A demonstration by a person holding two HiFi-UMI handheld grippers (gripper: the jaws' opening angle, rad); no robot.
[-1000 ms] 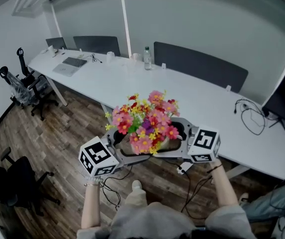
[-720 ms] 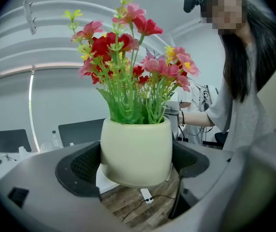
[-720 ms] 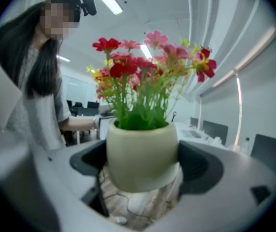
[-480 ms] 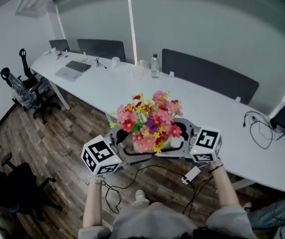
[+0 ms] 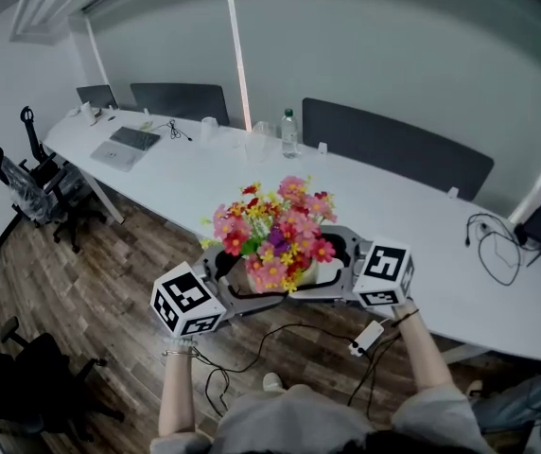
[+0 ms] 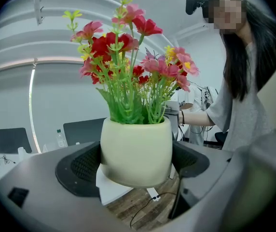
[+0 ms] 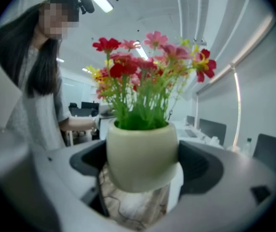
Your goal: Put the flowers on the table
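Note:
A cream pot point(image 5: 287, 274) of red, pink and yellow flowers point(image 5: 272, 225) hangs in the air in front of the long white table point(image 5: 412, 211), above the wooden floor. My left gripper point(image 5: 231, 274) clamps the pot from the left and my right gripper point(image 5: 342, 261) from the right. In the left gripper view the pot point(image 6: 136, 151) fills the gap between the black pads point(image 6: 77, 167). The right gripper view shows the same pot point(image 7: 142, 153) pressed between that gripper's pads point(image 7: 201, 166), with flowers point(image 7: 145, 62) above it.
On the table lie a laptop point(image 5: 127, 146), a water bottle point(image 5: 290, 132) and cables point(image 5: 497, 244). Dark chairs point(image 5: 398, 145) stand behind it and office chairs point(image 5: 26, 180) at the left. A power strip point(image 5: 369, 337) with cords lies on the floor.
The pot stays clamped between both grippers. The head view has swung a little, so the table and the room sit slightly differently in the frame.

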